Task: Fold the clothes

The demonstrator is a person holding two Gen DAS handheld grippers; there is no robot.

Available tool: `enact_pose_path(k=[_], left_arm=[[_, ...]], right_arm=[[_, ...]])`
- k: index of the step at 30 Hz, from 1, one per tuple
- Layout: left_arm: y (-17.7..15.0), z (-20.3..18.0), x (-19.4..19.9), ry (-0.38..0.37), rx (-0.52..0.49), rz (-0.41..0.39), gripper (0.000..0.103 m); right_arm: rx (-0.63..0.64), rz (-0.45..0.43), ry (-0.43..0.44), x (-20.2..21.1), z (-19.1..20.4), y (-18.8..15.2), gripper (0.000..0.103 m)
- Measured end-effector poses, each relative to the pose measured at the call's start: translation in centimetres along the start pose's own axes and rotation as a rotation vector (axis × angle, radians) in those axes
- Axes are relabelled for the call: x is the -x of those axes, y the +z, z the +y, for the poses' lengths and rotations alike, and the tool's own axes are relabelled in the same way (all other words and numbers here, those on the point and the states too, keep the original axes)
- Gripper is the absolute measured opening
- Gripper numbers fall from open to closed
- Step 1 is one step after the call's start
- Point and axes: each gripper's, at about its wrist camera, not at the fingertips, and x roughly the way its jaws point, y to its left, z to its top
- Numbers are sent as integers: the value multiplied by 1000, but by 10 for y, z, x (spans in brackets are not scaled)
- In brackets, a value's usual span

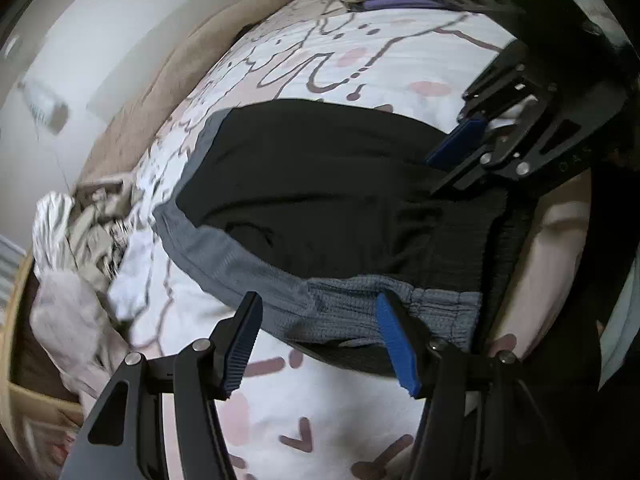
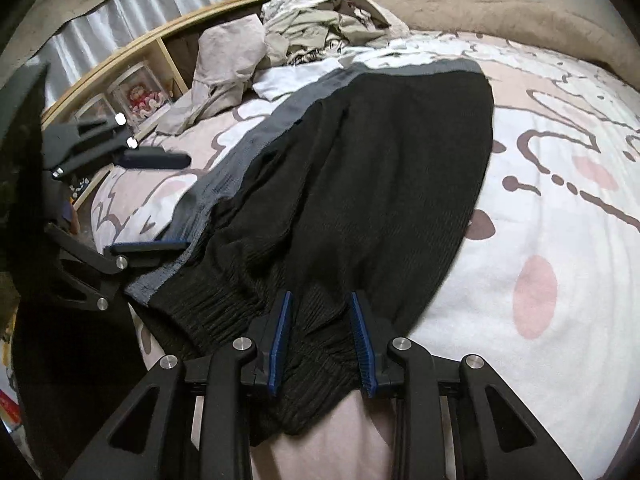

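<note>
Black shorts with a grey side stripe (image 2: 360, 184) lie flat on the bed, waistband toward me; they also show in the left wrist view (image 1: 328, 184). My left gripper (image 1: 320, 320) is open, its jaws wide apart over the grey stripe at the waistband corner. It shows in the right wrist view (image 2: 160, 204) at the left, one finger above the cloth and one at the stripe. My right gripper (image 2: 320, 320) is open, its jaws straddling the black elastic waistband (image 2: 312, 380). It shows in the left wrist view (image 1: 460, 148) at the shorts' far side.
The bed has a white and pink patterned sheet (image 2: 560, 200). A pile of unfolded clothes (image 2: 312, 24) lies at the head of the bed, beside a brown blanket (image 2: 500, 12). A wooden shelf (image 2: 132, 80) with jars stands at the left.
</note>
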Motion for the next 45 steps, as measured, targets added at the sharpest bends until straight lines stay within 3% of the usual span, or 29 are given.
enact_pose_path(k=[3, 7, 9, 12, 17, 27, 40, 45], left_arm=[[0, 2, -8, -2, 25, 11, 63], [-2, 4, -9, -18, 58, 13, 64], [-4, 9, -9, -40, 95, 17, 64], [-5, 11, -9, -18, 113, 13, 70], [-5, 9, -9, 19, 99, 8, 73], [-8, 12, -8, 36, 120, -3, 78], [-9, 15, -9, 39, 134, 7, 78], [-8, 14, -9, 59, 135, 17, 79]], right_arm=[[81, -54, -70, 15, 12, 1, 30], [328, -197, -280, 54, 51, -8, 32], [442, -209, -412, 60, 70, -20, 69], [652, -158, -544, 52, 99, -46, 69], [940, -111, -660, 28, 133, -80, 69], [1076, -74, -897, -19, 132, -85, 69], [1204, -107, -875, -40, 125, -61, 69], [1185, -154, -903, -33, 120, -51, 69]])
